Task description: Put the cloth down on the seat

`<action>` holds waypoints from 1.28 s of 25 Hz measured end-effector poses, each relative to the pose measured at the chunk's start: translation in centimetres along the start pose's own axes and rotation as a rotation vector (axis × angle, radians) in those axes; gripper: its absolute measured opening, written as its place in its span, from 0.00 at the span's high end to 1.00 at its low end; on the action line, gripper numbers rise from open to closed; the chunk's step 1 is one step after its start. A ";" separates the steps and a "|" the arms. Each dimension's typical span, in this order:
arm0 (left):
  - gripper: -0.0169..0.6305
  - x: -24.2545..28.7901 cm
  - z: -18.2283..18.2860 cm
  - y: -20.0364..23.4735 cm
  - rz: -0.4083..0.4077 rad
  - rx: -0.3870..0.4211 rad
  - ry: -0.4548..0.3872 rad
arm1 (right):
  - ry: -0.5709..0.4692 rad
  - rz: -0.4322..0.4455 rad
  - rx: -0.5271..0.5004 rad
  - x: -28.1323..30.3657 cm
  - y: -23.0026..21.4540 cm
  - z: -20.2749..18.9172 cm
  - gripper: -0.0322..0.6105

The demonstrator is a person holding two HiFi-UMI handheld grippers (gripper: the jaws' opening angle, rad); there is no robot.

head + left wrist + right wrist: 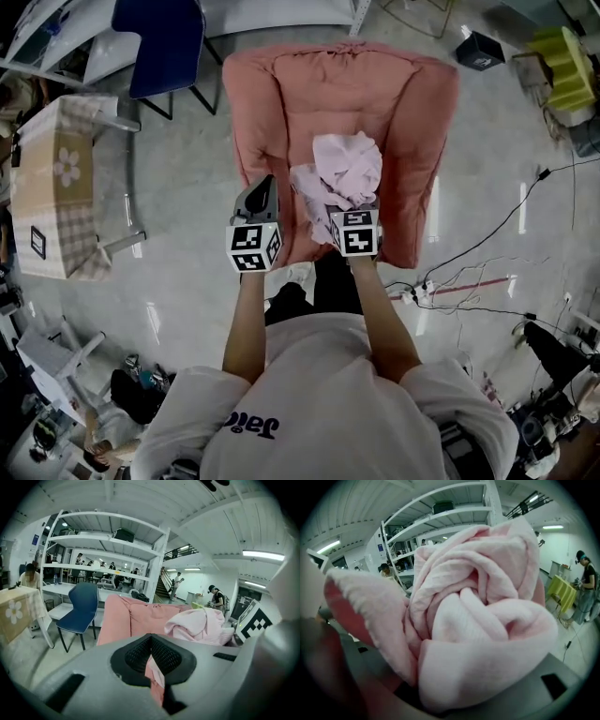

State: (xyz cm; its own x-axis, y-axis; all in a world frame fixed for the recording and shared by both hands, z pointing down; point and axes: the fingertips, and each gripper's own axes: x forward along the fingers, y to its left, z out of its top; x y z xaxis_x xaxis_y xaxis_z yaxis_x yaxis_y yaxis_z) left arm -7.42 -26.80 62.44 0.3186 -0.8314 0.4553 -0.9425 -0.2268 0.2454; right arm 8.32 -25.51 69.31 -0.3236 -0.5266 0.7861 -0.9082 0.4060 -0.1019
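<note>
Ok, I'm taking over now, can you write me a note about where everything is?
Left hand-held gripper: jaws together; a pink sliver shows in the slit, cloth or seat unclear.
Right hand-held gripper: shut on the bunched pink cloth.
Cloth: over the pink armchair seat, not let go.
Done: cloth is at the seat.
Left: lower it, open the right jaws, pull away.

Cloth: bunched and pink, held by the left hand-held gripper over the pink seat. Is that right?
Not quite. The right hand-held gripper, not the left, holds the bunched pink cloth over the pink seat. The right gripper view shows the cloth filling its jaws.
</note>
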 end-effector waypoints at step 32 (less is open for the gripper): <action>0.95 7.5 -14.1 1.5 0.054 -0.036 0.203 | 0.476 0.185 0.092 26.3 -0.9 -22.0 0.36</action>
State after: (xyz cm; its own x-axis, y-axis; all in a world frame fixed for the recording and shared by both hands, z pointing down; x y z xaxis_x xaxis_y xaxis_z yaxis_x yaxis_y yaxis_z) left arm -4.98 -26.26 78.29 0.2849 -0.7215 0.6311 -0.9557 -0.1633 0.2448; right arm 6.43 -23.30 103.49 -0.3436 -0.0458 0.9380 -0.8739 0.3813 -0.3015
